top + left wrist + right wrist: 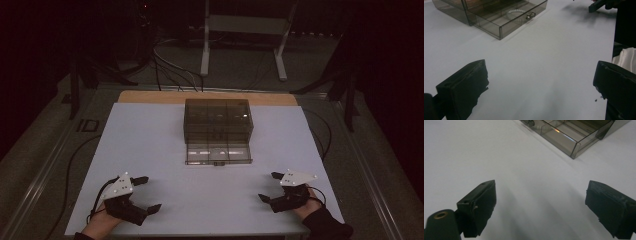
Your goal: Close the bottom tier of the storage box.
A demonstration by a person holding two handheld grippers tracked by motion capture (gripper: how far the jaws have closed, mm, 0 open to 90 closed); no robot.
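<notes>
A smoky see-through drawer box [217, 117] stands at the back middle of the white mat [150, 135]. Its bottom drawer [218, 154] is pulled out toward me. In the left gripper view the drawer [499, 22] has a small metal knob [530, 15] and holds a white beaded ring [515, 12]. My left gripper [149, 194] rests open near the front left of the mat; its jaws [540, 75] stand wide apart over bare mat. At the front right my right gripper [270, 186] is open too, nothing between its jaws [541, 192], with the drawer's corner [571, 140] ahead.
The mat lies on a wooden table [150, 97] whose back edge shows. Cables [170, 70] and a white stand [242, 30] sit on the dark floor behind. The other gripper [599, 5] and a white cloth [627, 58] show at the right of the left gripper view.
</notes>
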